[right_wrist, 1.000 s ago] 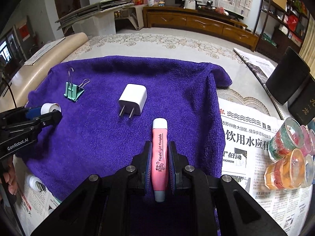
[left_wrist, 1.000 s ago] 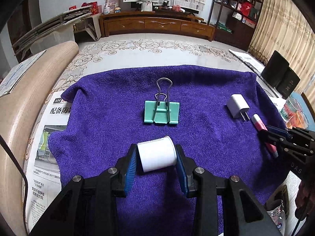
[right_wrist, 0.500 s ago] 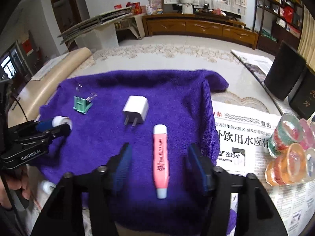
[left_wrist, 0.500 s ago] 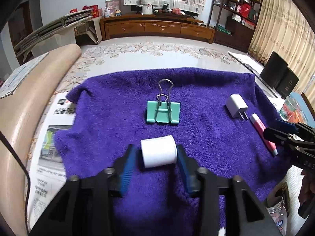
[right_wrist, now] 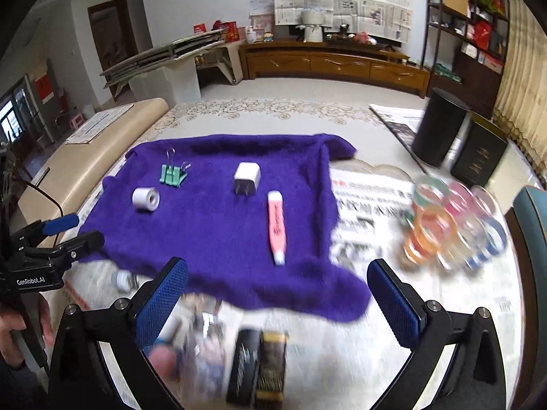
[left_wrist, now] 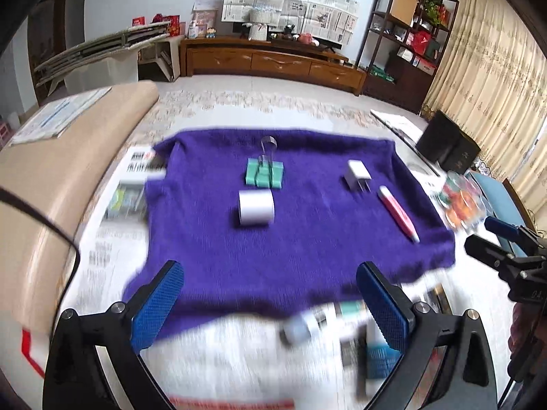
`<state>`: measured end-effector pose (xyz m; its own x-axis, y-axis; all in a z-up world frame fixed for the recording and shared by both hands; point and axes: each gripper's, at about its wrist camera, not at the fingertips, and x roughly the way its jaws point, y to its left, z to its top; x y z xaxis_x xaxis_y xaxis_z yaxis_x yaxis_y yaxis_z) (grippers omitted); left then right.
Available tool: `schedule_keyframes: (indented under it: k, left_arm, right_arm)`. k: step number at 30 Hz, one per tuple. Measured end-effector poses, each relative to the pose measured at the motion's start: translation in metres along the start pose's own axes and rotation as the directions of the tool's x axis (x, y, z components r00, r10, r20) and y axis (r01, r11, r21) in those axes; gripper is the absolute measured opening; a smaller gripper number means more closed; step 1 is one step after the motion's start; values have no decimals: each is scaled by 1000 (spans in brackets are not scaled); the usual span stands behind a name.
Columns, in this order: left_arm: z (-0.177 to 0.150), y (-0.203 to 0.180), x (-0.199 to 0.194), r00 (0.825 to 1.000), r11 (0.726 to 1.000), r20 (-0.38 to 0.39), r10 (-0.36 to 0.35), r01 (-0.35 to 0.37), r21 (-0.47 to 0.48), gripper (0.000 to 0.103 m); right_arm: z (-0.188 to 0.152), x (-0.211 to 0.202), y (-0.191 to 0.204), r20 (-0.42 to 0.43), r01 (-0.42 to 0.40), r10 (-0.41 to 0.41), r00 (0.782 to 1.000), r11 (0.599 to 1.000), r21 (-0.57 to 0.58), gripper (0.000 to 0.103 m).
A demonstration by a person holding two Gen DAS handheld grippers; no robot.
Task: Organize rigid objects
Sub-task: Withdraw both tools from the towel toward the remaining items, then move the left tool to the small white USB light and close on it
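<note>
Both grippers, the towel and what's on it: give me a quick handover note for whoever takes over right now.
Left gripper: open, empty, near the towel's front edge.
Right gripper: open, empty, likewise.
On the towel: roll, clip, charger, pen, all lying apart.
Done: four items laid out.
Left: blurred clutter on the newspaper in front of the towel, not identifiable; tape rolls off to the right.

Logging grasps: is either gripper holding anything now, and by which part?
Nothing is held. The left gripper and right gripper are both open and empty.

on the towel (right_wrist: 218, 239): roll (right_wrist: 146, 199) left, clip (right_wrist: 172, 175) behind, charger (right_wrist: 247, 177) and pen (right_wrist: 276, 227) right.
</note>
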<state>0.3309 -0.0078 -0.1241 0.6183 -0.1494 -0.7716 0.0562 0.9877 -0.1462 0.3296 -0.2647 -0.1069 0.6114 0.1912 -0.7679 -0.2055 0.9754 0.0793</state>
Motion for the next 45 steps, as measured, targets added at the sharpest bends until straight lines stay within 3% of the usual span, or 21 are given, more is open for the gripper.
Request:
schedule_keyframes:
  k: [4, 8, 12, 21, 28, 34, 37, 39, 45]
  left_arm:
    - [-28, -10, -2, 999, 1000, -28, 26, -26, 15, 102]
    - [-47, -19, 7, 999, 999, -37, -14, 15, 30, 103]
    - [-54, -25, 13, 999, 999, -49, -6, 8, 36, 103]
    - [-48, -28, 37, 990, 995, -108, 92, -94, -15, 103]
    - [-47, -33, 44, 981, 985, -101, 165, -169, -31, 101]
    - [-48, -33, 40, 979, 980, -65, 192, -195, -46, 83]
    - [-49, -31, 36, 980, 979, -54, 192, -195, -53, 71]
    - [-49, -30, 34, 980, 979, -49, 195, -198, -56, 57]
    - [-50, -27, 32, 984, 983, -33, 177, -178, -50, 37]
  right_arm:
    - [-25, -21, -9, 12, -1, 1, 1000, 1000, 28, 103]
    - [-49, -29, -10, 14, -3, 2, 1000, 999, 38, 103]
    - [-64, -29, -17, 20, -22, 21, 1000, 998, 62, 103]
    - [-84, -27, -33, 18, -34, 33, 999, 996, 83, 103]
    - [-89, -27, -33, 13, -52, 51, 999, 996, 77, 103]
    - [-92, -25, -30, 0, -54, 54, 999, 997, 58, 103]
    - [-93, -23, -27, -5, -56, 56, 998, 997, 50, 103]
    - [-94, -23, -25, -7, -53, 54, 999, 998, 43, 103]
    - [-95, -21, -21, -19, -46, 47, 999, 999, 23, 103]
